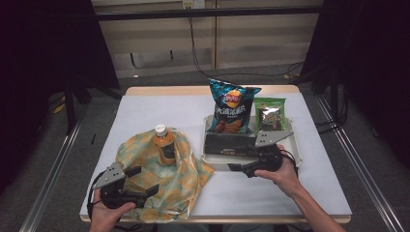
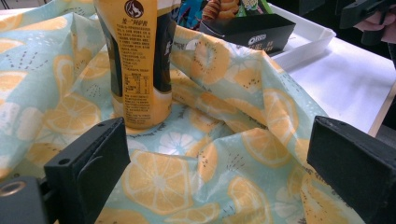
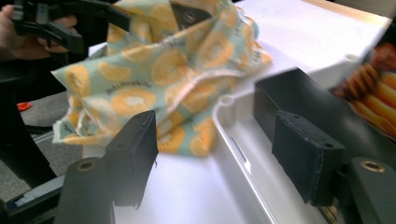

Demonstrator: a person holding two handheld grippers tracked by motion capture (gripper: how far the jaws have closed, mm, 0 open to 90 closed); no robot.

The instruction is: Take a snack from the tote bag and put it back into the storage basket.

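The fabric bag (image 1: 162, 181), pale blue printed with orange slices, lies at lower left of the high view on the counter (image 1: 309, 193), a bottle (image 1: 164, 144) upright in it; soft, light, best pinched at its rim; left tongs (image 1: 143, 181) released over it; right tongs (image 1: 241, 169) released, empty, beside the white tray (image 1: 296, 153).
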